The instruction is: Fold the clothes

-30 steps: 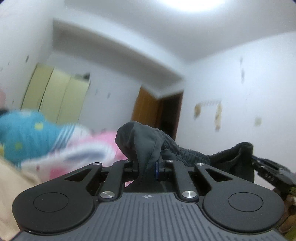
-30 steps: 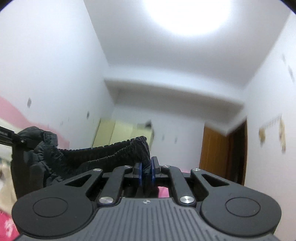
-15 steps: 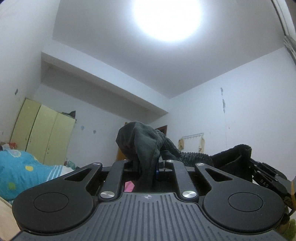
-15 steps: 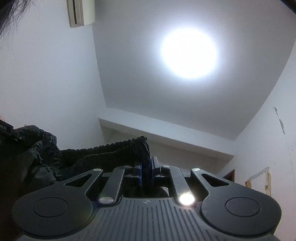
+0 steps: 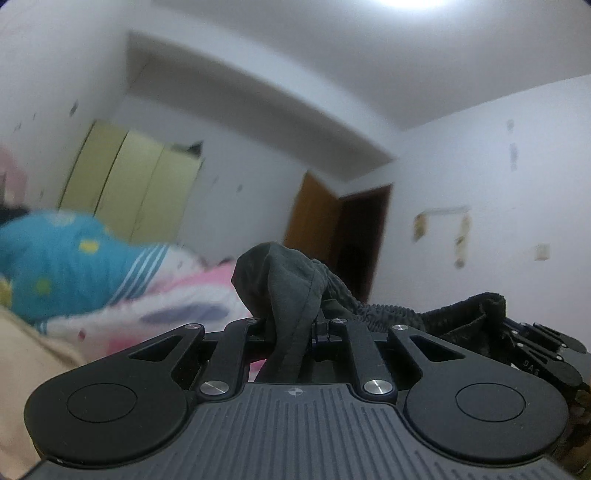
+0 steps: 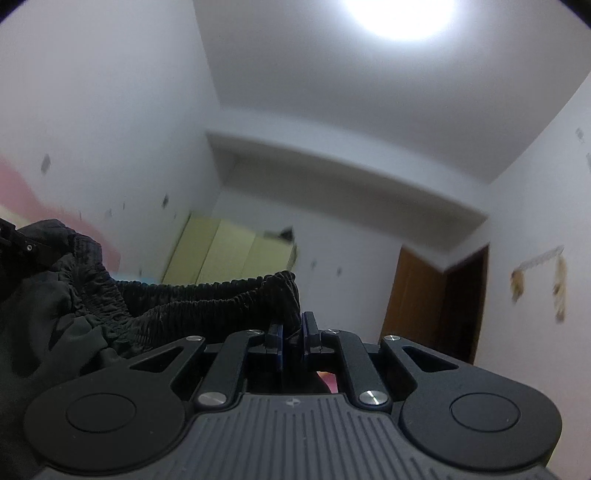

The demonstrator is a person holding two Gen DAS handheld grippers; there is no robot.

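A dark grey garment with an elastic waistband (image 5: 280, 280) is held up in the air between my two grippers. My left gripper (image 5: 291, 325) is shut on one bunched corner of it. My right gripper (image 6: 291, 332) is shut on the other end of the waistband (image 6: 207, 295), which stretches off to the left towards the other gripper. The right gripper also shows at the right edge of the left wrist view (image 5: 535, 347). The rest of the garment hangs below, out of sight.
A bed with blue and pink bedding (image 5: 74, 266) lies at the left. A pale yellow wardrobe (image 5: 129, 184) stands against the far wall. A brown door (image 5: 314, 218) stands open by a dark doorway. A bright ceiling light (image 6: 399, 14) shines overhead.
Both cameras have tilted back down from the ceiling, so the bed, wardrobe and door are in view again. Both grippers stay shut on the garment.
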